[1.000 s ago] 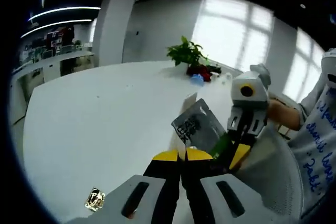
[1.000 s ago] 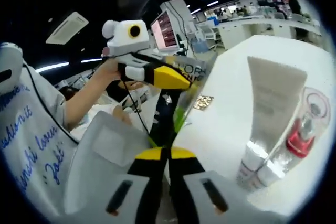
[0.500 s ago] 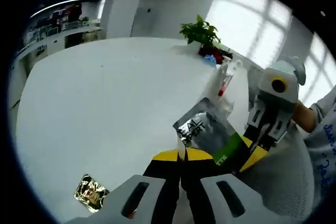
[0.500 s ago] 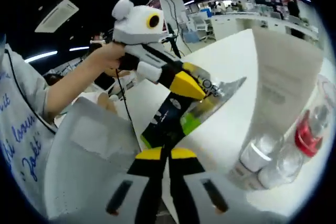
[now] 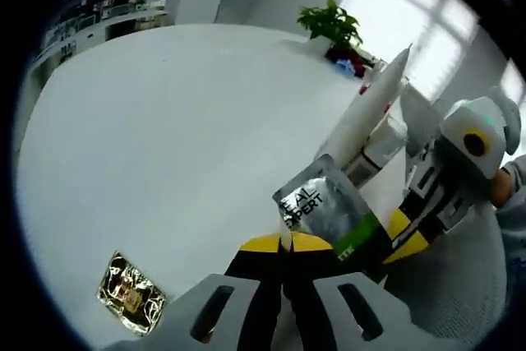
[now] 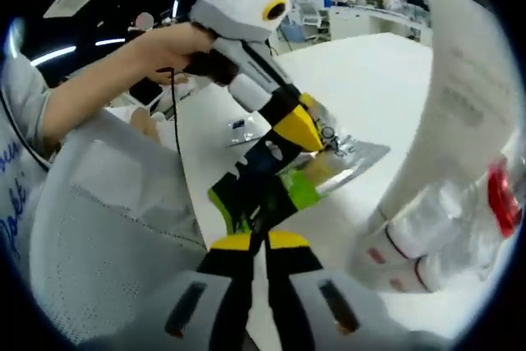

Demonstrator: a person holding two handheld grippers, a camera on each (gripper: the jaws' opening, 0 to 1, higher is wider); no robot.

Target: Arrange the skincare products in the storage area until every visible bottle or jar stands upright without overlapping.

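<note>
A silver sachet with a black and green end is held flat between both grippers, low over the white table. My left gripper is shut on its silver corner. My right gripper comes in from the right, shut on the black and green end. In the right gripper view, my right gripper clamps that end of the sachet, and the left gripper, held by a hand, bites the far side. A tall white tube stands cap-down just beyond, beside a clear bottle with red inside.
A gold sachet lies on the table near the front left. A small silvery packet lies farther along the table. A potted plant stands at the far edge. A white mesh surface lies beside the table's near edge.
Both views have dropped nearer the table and the white tube, which now looms larger. The sachet stays held by both grippers and has tipped flatter.
</note>
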